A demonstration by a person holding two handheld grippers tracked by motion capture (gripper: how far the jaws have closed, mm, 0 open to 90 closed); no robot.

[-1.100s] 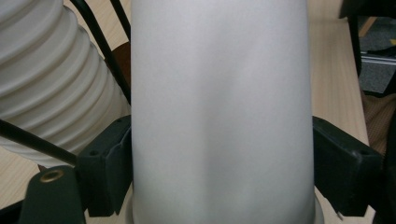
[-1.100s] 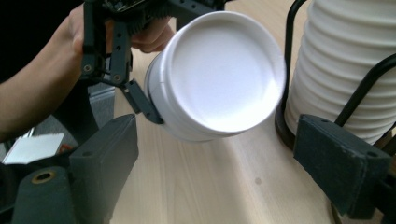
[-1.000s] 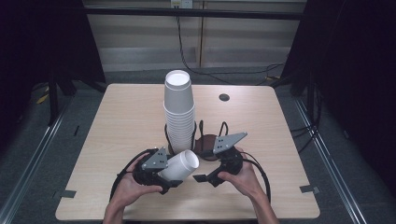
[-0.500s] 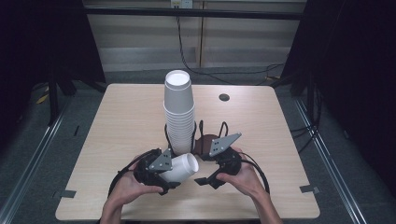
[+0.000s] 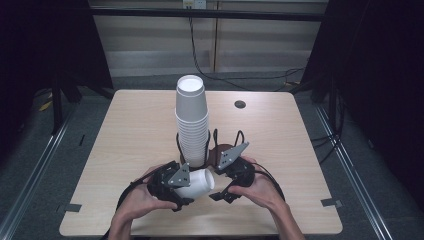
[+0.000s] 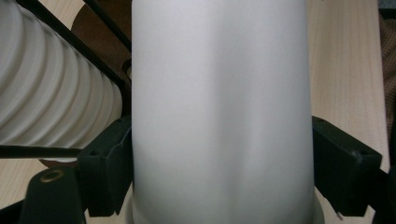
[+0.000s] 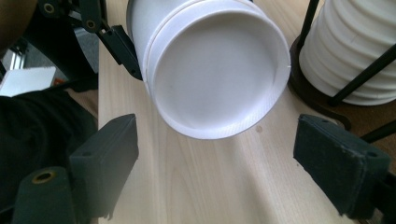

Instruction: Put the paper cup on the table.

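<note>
A white paper cup (image 5: 202, 181) lies on its side just above the table, its mouth toward my left gripper (image 5: 187, 187). My left gripper (image 6: 224, 177) is shut on the cup (image 6: 219, 102), one black pad pressed on each side wall. The cup's recessed base (image 7: 215, 70) faces my right gripper (image 7: 224, 163). That right gripper (image 5: 220, 181) stands open just short of the base, with bare wood between its pads. Behind both, a tall stack of white cups (image 5: 191, 120) stands upside down in a black wire holder (image 5: 215, 150).
The stack (image 7: 355, 56) and the holder's brown base (image 7: 317, 93) are close beside the held cup. The stack's ribbed rims (image 6: 42, 93) sit right by my left jaw. A dark round grommet (image 5: 240, 104) marks the wooden table (image 5: 125, 130) at the back right. Dark floor surrounds the table.
The held cup has tipped from pointing slightly upward to nearly level. Both hands have stayed about where they were.
</note>
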